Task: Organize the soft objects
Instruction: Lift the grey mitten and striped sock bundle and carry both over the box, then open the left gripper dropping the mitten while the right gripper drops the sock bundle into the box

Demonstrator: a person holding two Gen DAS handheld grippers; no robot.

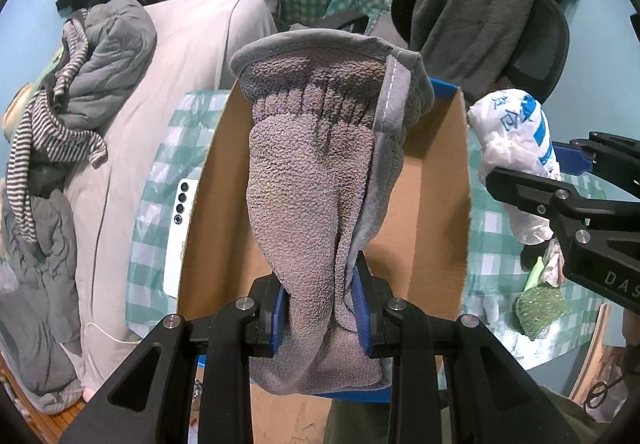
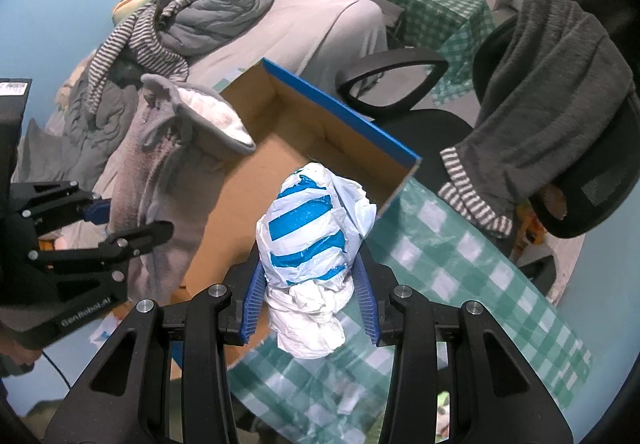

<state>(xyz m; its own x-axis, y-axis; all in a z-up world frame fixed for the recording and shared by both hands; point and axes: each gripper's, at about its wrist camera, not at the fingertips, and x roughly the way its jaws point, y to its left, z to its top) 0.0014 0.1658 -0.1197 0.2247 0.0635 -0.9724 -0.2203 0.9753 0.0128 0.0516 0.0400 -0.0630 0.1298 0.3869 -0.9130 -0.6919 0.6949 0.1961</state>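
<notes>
The left gripper point(image 1: 322, 310) is pinching a grey fleece slipper-sock point(image 1: 320, 163) near its toe end, so the sock's long axis runs straight forward from the fingers, its hemmed cuff farthest out. Directly beyond and beneath that sock lies the open cardboard box point(image 1: 432, 211), its brown floor showing on both sides of the fabric and its blue far wall just past the cuff; the sock hangs over the box, not in it. The right gripper point(image 2: 310, 302) has its blue pads closed on the lower part of a crumpled white-and-blue plastic bag point(image 2: 308, 240), which stands up from the fingers. From this gripper the same box point(image 2: 304, 123) lies ahead and slightly to the left, with the bag's top overlapping the near edge of the box opening. The sock point(image 2: 168, 179) hangs to the left of the bag, well apart from it, with the other gripper point(image 2: 116, 222) beside it. The box rests on the desk point(image 2: 460, 272) with its green checked cloth; a white phone point(image 1: 180, 232) lies on the cloth to the left of the box. Judging by position, the left gripper is nearer: its load is already over the box's middle, so a release there would probably drop it in, while the bag needs a short carry forward and leftward.
</notes>
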